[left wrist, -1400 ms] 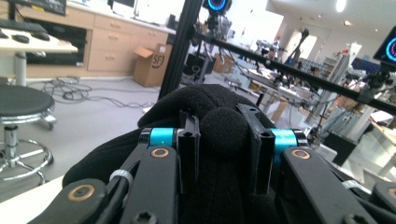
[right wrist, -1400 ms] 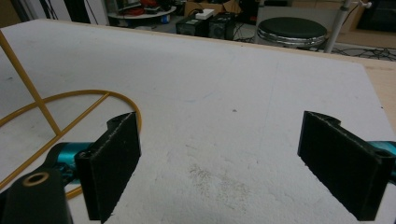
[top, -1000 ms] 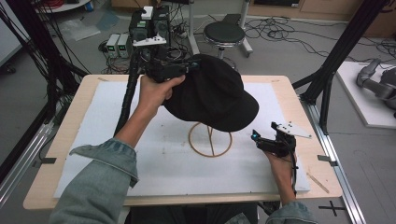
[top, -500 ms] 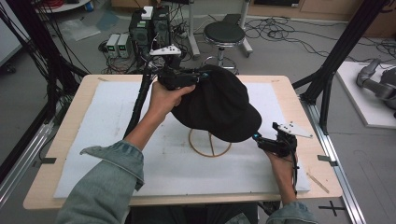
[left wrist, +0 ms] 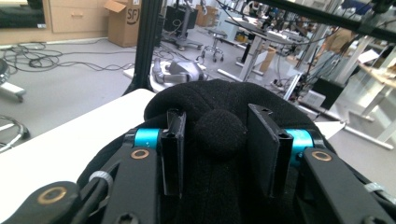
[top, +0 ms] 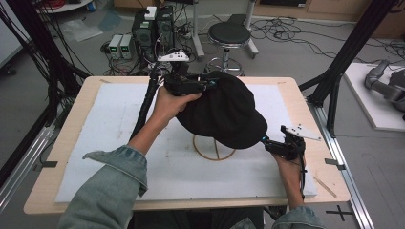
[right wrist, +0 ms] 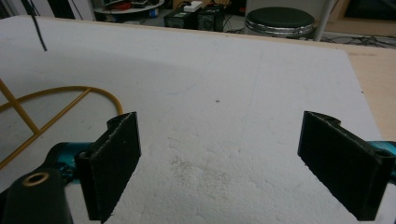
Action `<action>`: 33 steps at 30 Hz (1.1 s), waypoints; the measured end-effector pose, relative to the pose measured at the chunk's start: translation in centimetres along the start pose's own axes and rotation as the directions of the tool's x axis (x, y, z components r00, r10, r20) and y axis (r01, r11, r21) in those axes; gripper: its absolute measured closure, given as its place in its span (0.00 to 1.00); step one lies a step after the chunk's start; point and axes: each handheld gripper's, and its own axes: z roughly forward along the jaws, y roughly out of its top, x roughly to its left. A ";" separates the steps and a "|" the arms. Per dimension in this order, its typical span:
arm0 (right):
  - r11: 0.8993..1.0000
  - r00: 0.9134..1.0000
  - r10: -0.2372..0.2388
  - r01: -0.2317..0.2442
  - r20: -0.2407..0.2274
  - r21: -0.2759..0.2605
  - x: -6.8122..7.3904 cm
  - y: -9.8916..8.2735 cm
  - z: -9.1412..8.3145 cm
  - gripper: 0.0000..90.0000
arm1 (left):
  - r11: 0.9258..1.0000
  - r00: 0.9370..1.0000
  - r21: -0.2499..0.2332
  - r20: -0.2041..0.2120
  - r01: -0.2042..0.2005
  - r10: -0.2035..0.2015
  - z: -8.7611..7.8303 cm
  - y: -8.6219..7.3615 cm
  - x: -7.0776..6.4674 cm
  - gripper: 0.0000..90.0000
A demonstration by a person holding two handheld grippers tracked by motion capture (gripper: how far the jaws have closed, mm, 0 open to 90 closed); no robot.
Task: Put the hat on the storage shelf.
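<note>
On the white foam-covered surface [top: 95,143], the black cap [top: 224,112] is seen draped over the yellow wire stand [top: 215,152], so the placing step is judged nearly finished. The left claw [top: 203,85] sits at the cap's crown, its jaws just having been opened so that the top button [left wrist: 218,132] lies loose between them; a clean withdrawal is called for next. The right claw [top: 272,143] is held wide open and empty beside the brim; no containers are seen.

place: probably a lab | signs: black rig frame [top: 354,42], floor cables [top: 296,36], electronics boxes [top: 119,46], stool [top: 229,34]
</note>
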 end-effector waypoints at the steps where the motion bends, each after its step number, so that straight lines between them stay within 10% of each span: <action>1: 1.000 1.000 -0.001 0.001 0.006 0.002 -0.1 0.0 0.0 0.14 | 1.000 1.000 0.003 -0.002 -0.003 0.003 0.0 0.0 0.0 0.63; 21: 1.000 1.000 0.012 -0.013 0.016 0.010 -0.4 -0.1 0.0 0.14 | 0.998 0.995 0.002 -0.076 -0.067 0.067 -3.1 -0.8 -0.1 0.44; 33: 1.000 1.000 0.016 -0.016 0.022 0.009 -0.6 -0.1 0.1 0.14 | 0.994 0.968 0.021 -0.227 -0.104 0.106 -9.0 -3.2 0.9 0.40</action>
